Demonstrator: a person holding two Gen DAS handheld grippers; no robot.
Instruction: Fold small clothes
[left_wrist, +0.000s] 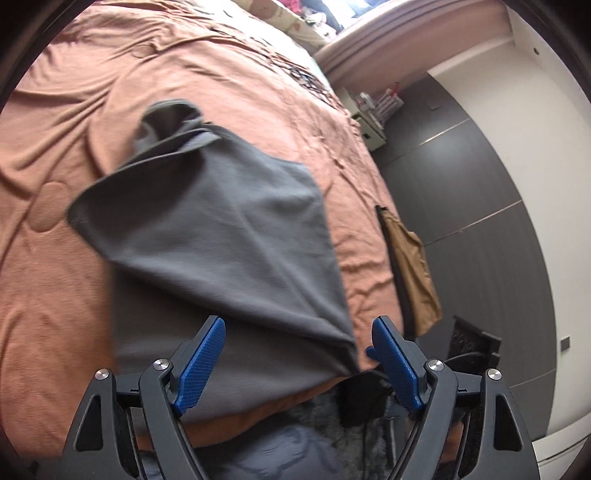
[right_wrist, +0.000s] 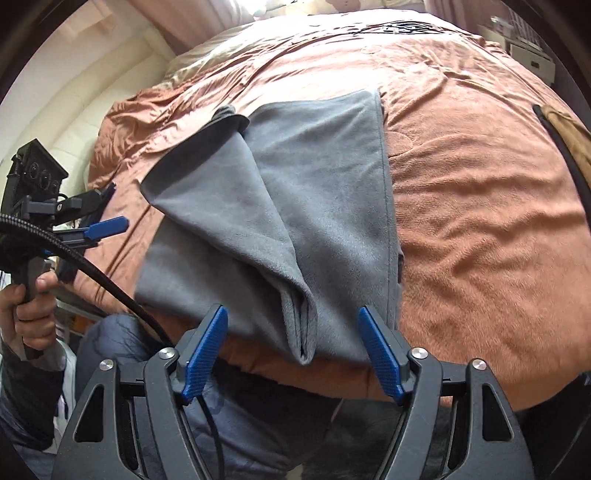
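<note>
- Grey garment (left_wrist: 221, 229) lies on the rust-orange bedspread (left_wrist: 74, 122), near the bed's front edge, partly folded with one layer flapped diagonally over the rest
- Same grey garment (right_wrist: 295, 192) in the right wrist view: a bunched corner of doubled fabric hangs at the bed edge, straight hem running along its right side
- Top end of the garment rumpled, a dark opening showing there; could be a sleeve or neck hole, blur makes it hard to call
- Left gripper (left_wrist: 299, 354) released, blue pads spread wide, nothing pinched between them; folded corner of the garment sits just ahead, closer to the right-hand pad
- Left gripper seen from the right wrist camera too, off the bed's left side, held by the person's hand (right_wrist: 26, 314); a black cable (right_wrist: 110, 288) runs from it
- Right gripper (right_wrist: 295, 347) also unclenched, jaws apart, bunched corner lying in the gap between the pads with no pad pressing on it
- Tan cloth item (left_wrist: 410, 266) with a dark strap lies at the bed's right edge, well apart from the grey garment
- Dark floor (left_wrist: 480, 184) and white wall beyond the bed
- Person's dark padded clothing (right_wrist: 122, 339) visible below the bed edge
</note>
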